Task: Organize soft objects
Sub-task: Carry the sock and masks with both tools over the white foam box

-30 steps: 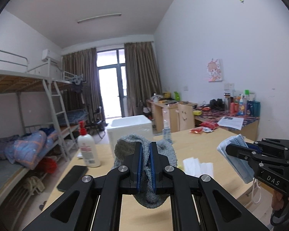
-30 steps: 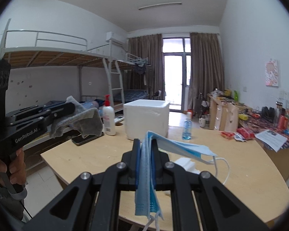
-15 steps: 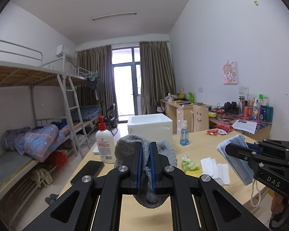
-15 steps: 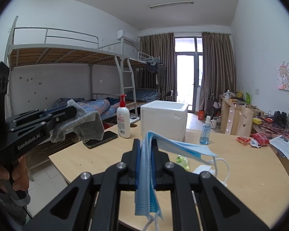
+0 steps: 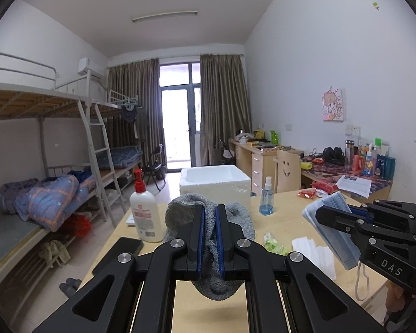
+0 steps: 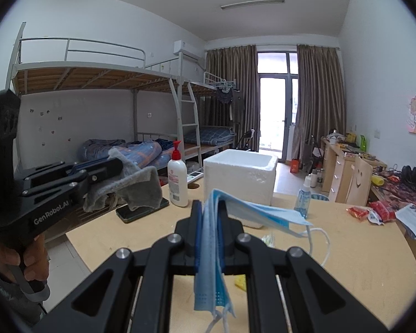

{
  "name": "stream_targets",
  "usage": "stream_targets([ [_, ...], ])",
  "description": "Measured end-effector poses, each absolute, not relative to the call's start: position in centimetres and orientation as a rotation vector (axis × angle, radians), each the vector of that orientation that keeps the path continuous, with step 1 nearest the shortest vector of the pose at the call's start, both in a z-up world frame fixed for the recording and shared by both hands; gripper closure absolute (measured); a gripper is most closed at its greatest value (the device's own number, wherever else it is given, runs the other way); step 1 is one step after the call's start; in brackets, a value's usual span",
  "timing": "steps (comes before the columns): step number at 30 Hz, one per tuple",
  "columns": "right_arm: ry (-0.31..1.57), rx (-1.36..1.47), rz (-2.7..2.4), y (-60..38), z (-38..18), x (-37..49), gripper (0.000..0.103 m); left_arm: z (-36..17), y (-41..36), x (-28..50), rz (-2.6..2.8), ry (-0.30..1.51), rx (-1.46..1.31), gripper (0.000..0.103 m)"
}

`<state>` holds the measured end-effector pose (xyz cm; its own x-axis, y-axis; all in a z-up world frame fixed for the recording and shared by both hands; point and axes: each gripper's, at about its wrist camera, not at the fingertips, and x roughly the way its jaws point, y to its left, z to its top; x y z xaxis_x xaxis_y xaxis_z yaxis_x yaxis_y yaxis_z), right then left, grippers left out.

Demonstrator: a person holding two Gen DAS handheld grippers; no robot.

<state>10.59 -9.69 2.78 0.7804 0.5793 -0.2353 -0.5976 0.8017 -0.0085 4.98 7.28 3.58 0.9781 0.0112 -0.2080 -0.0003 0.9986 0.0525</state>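
Note:
My left gripper (image 5: 209,216) is shut on a grey knitted sock (image 5: 235,219), held in the air above the wooden table (image 5: 285,202). It also shows at the left of the right wrist view (image 6: 116,166), with the sock (image 6: 141,188) hanging from it. My right gripper (image 6: 209,211) is shut on a blue face mask (image 6: 255,213) whose ear loops dangle. It shows at the right of the left wrist view (image 5: 323,213) with the mask (image 5: 316,222). An open white foam box (image 5: 215,183) (image 6: 240,177) stands at the table's far side.
On the table are a white pump bottle with a red top (image 5: 145,213), a black phone (image 5: 119,255), a small blue spray bottle (image 5: 266,202), white tissues (image 5: 313,249), a green wrapper (image 5: 273,242) and red snack packets (image 5: 319,188). Bunk beds (image 5: 41,194) stand left, cluttered desks (image 5: 346,166) right.
Both grippers have risen and pulled back from the table, still holding the sock and the mask. More of the tabletop shows below them.

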Motion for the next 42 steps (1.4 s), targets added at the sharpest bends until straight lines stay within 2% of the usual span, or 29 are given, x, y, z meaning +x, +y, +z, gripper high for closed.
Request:
stream_targets([
  [19, 0.239, -0.097, 0.653, -8.3, 6.7, 16.7, 0.09, 8.3, 8.2, 11.6, -0.043, 0.212, 0.031, 0.095],
  [42, 0.255, -0.149, 0.649, -5.1, 8.9, 24.6, 0.09, 10.1, 9.7, 20.1, -0.049, 0.238, 0.025, 0.095],
])
